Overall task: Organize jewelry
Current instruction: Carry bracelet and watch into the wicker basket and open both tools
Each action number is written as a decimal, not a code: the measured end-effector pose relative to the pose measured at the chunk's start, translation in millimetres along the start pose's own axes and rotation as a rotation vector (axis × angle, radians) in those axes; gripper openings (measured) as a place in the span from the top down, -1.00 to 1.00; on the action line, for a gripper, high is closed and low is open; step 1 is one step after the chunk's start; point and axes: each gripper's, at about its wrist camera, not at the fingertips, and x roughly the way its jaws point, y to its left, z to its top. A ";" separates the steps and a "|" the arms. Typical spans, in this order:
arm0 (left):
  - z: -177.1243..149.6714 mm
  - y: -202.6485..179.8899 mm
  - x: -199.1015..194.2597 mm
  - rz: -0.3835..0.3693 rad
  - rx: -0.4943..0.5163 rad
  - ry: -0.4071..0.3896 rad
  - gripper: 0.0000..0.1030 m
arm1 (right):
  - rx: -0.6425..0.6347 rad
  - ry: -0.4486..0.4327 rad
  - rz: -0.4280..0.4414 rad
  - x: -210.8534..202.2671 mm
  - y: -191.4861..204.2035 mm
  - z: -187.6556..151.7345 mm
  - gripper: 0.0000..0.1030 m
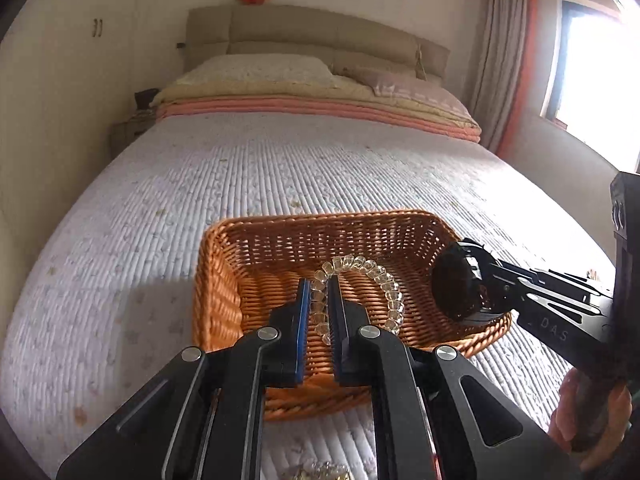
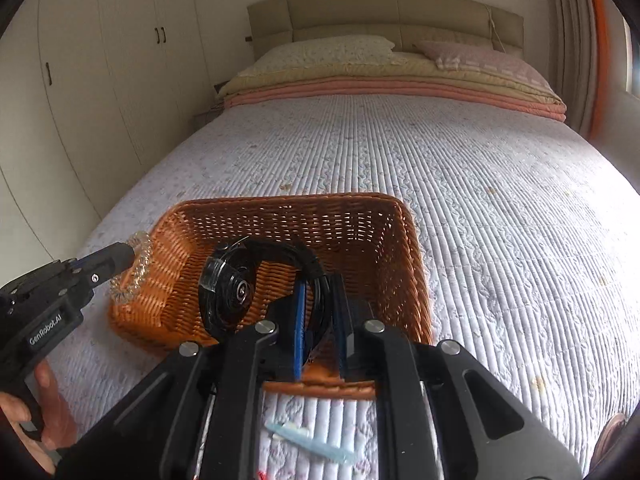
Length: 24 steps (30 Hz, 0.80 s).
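Observation:
An orange wicker basket (image 1: 224, 264) (image 2: 384, 248) sits on the bed near me. My left gripper (image 1: 319, 284) is shut on a clear beaded bracelet (image 1: 376, 276) and holds it over the basket's inside; the bracelet also shows in the right wrist view (image 2: 138, 264) at the basket's left rim. My right gripper (image 2: 318, 284) is shut on the strap of a black wristwatch (image 2: 234, 292), held over the basket. In the left wrist view the watch (image 1: 456, 284) hangs at the basket's right rim.
The white quilted bedspread (image 1: 280, 168) stretches away to folded blankets and pillows (image 1: 312, 92). A pale blue hair clip (image 2: 312, 442) lies on the bed under my right gripper. Some gold-toned jewelry (image 1: 320, 472) lies under my left gripper. A wardrobe (image 2: 100, 80) stands left, a window (image 1: 592, 68) right.

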 end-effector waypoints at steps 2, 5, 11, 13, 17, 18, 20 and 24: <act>0.4 -1.9 23.0 0.013 0.006 0.038 0.86 | 0.015 0.057 0.006 25.9 -2.6 4.6 0.80; -2.6 -1.0 46.6 0.029 0.016 0.076 0.86 | 0.037 0.111 0.004 51.7 -7.2 7.4 0.80; -13.5 1.7 66.4 0.032 0.014 0.121 0.86 | 0.064 0.198 0.016 75.0 -4.0 -5.9 0.78; -16.4 2.1 68.9 0.030 0.015 0.128 0.85 | 0.060 0.197 0.013 75.0 -2.1 -5.3 0.78; -20.5 -0.6 65.9 0.032 0.032 0.136 0.76 | 0.026 0.196 -0.009 69.2 4.4 -6.3 0.75; -21.2 -1.6 59.8 0.030 0.035 0.129 0.69 | 0.027 0.191 -0.011 65.2 4.6 -6.8 0.67; -21.5 -2.5 43.7 0.007 0.036 0.100 0.54 | 0.028 0.165 -0.006 51.2 4.8 -7.1 0.54; -22.9 -0.3 -6.2 -0.046 0.020 0.034 0.47 | 0.042 0.112 0.027 14.3 3.5 -7.9 0.44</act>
